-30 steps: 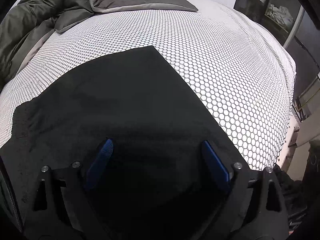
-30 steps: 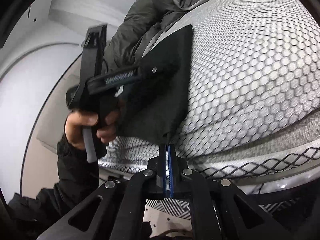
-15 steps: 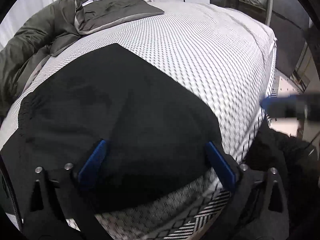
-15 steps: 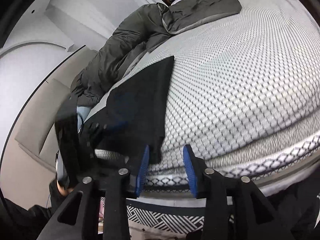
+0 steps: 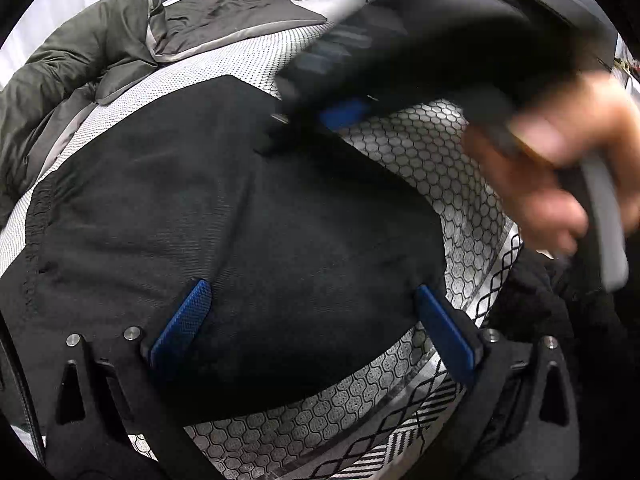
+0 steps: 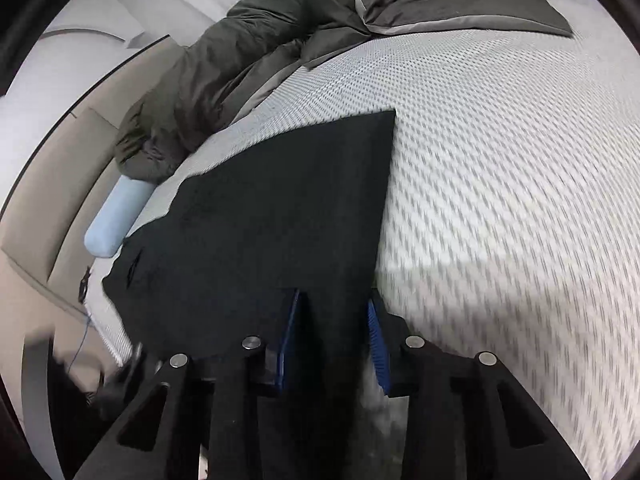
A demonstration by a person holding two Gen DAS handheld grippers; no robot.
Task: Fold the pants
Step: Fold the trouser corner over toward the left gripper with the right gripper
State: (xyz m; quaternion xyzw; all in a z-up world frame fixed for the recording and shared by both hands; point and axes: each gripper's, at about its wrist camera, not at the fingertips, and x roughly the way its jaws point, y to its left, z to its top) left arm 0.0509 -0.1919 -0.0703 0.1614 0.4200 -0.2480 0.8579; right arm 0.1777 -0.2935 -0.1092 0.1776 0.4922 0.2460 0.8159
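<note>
Black pants lie folded flat on a bed with a white honeycomb-patterned mattress. My left gripper is open wide and empty above their near end. My right gripper is open and empty above the pants' right edge; its jaws stand partly apart. In the left wrist view the right gripper shows blurred over the far right part of the pants, held by a hand.
A dark olive duvet is bunched at the head of the bed, also in the right wrist view. A light blue pillow lies at the left edge. The mattress edge has a black line pattern.
My right gripper opened, let go of the pants' corner, and swung up over the pants. My left gripper pulled back toward the near edge and stayed open.
</note>
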